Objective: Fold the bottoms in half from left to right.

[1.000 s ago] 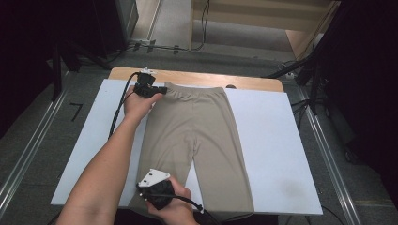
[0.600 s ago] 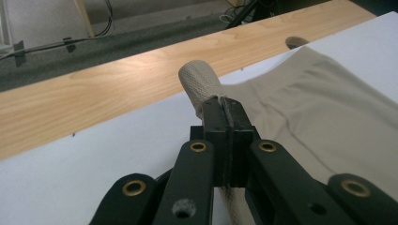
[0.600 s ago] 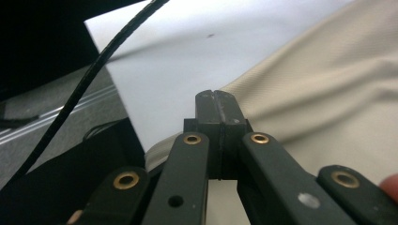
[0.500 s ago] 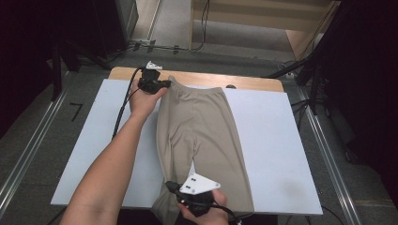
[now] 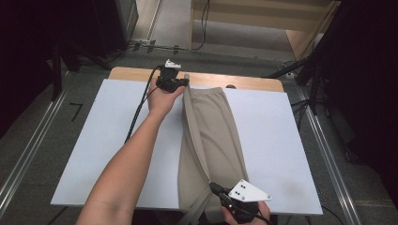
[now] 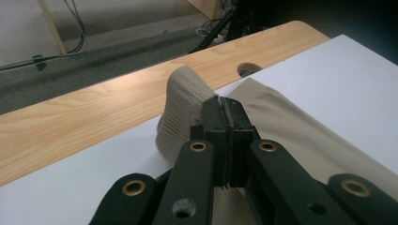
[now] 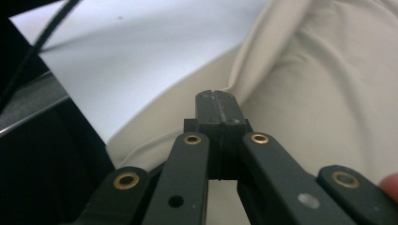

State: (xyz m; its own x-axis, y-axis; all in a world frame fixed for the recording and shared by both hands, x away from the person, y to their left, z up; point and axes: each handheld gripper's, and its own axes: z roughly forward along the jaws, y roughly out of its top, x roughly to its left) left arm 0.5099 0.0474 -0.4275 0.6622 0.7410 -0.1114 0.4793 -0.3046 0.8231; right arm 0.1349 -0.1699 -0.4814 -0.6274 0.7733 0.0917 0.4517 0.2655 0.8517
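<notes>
A pair of beige shorts [image 5: 213, 126] lies lengthwise on the white board [image 5: 112, 126], its left half lifted and folded over toward the right. At the far end my left gripper [image 5: 184, 82] is shut on the waistband corner [image 6: 185, 93], which bunches up beside the closed jaws [image 6: 224, 105]. At the near edge my right gripper [image 5: 213, 188] is shut on the hem of a leg, and taut cloth [image 7: 319, 84] runs away from its closed jaws [image 7: 217, 101].
The white board rests on a wooden table [image 5: 136, 73] with a round hole [image 5: 230, 86] near the waistband. A black cable [image 5: 140, 110] trails from the left gripper across the board. Metal rails [image 5: 28, 150] run along the floor on both sides.
The right gripper has swept right along the near edge, dragging the leg over. The left gripper has moved right with the waistband. The shorts went from spread flat to a narrow fold.
</notes>
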